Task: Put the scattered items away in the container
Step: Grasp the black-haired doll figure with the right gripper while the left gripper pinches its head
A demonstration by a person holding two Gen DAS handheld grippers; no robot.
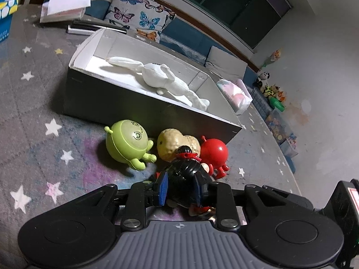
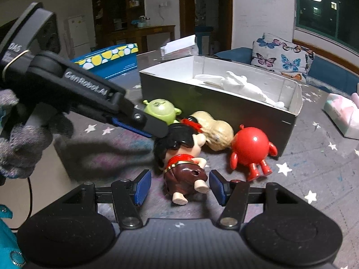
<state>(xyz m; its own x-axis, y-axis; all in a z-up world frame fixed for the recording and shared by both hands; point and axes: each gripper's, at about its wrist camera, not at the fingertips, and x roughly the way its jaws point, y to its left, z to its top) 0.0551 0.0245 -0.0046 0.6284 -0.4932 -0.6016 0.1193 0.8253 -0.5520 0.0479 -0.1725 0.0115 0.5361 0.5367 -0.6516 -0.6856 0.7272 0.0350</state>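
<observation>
Clamping the left tongs [image 1: 181, 188] on the black hair of the doll figure [image 2: 181, 157], lying on the star-patterned rug [image 2: 314, 179] beside the box [image 2: 224, 103], while the right tongs [image 2: 178, 187] gape wide around its legs, gripping nothing. Risking a slip off the glossy, rounded head on lifting, or a knock into the red toy [image 2: 249, 150], peanut toy [image 2: 215, 130] and green toy [image 2: 161, 109] crowded against the box's near wall.

Grey star-patterned carpet [image 1: 33, 103] carrying, at frame centre, an open box [image 1: 116, 103]; below it, green toy [image 1: 126, 142], peanut toy [image 1: 172, 144], red toy [image 1: 214, 151], doll [image 2: 179, 154].
</observation>
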